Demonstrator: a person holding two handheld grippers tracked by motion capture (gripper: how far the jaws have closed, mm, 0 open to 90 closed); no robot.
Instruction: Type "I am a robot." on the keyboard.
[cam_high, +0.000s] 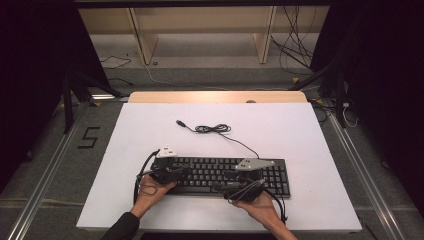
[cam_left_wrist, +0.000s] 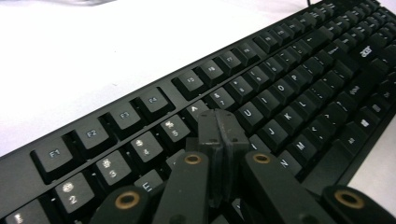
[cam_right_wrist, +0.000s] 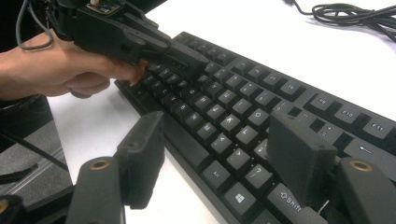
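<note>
We see a lab or recording studio, not a home. A white table (cam_high: 280, 130) stands between black curtains (cam_high: 30, 65), with metal rails (cam_high: 45, 175) on the grey floor, loose cables (cam_high: 295, 50) behind, and a taped number (cam_high: 89, 137).
</note>
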